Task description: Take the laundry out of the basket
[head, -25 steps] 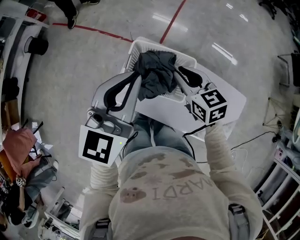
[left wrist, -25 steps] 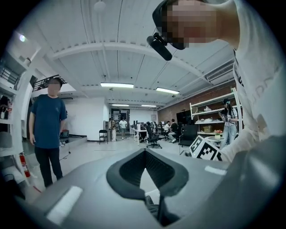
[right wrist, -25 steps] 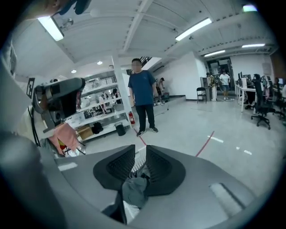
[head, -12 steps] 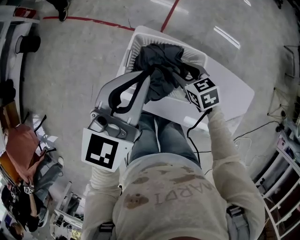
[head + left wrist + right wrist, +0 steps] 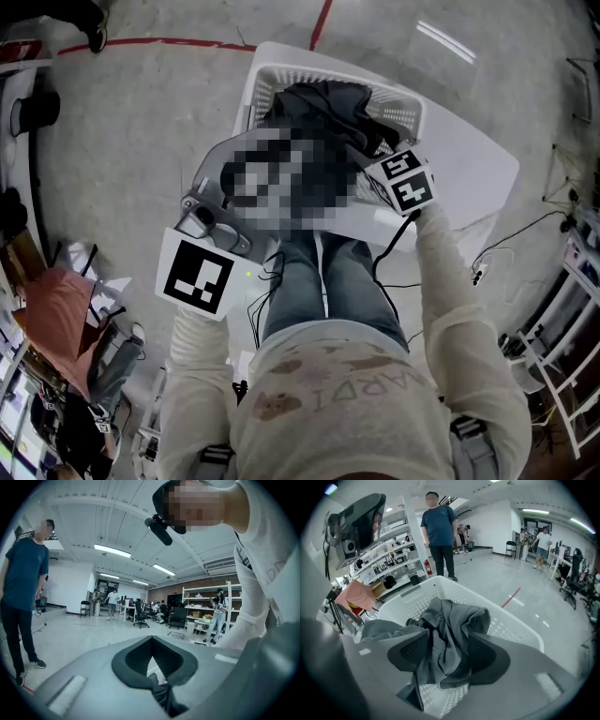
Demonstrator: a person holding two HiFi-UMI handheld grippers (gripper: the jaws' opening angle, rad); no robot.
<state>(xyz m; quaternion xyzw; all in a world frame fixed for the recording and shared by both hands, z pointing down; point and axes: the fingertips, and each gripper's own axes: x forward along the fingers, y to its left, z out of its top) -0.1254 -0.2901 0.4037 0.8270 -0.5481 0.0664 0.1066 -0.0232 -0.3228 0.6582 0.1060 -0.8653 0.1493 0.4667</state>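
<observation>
Friend: What did you see from up top?

Me: From my head, the white basket sat on a table, right in front of my legs. The dark cloth lay in a heap inside it. Both my arms reached down to it.

Friend: And from the left side?

Me: My left claw was closed, with its tips together. Dark cloth showed in the gap just under the tips, with a bit of basket behind it. I think it had a fold pinched.

Friend: And the right?

Me: My right claw had just been opening. It stood wide and pointed down into the basket. The cloth was bunched up between its jaws, but they were not squeezing it.

Friend: How did you think the cloth would act?

Me: Soft, light and floppy, I guessed. It would sag and hang long, so a tail might drag on the rim. It looked thin and smooth, so a thin edge could slip out.

Friend: So where would you grab?

Me: On the thick crumpled hump in the middle, right between the right jaws. I would go deep enough to catch many folds.
</observation>
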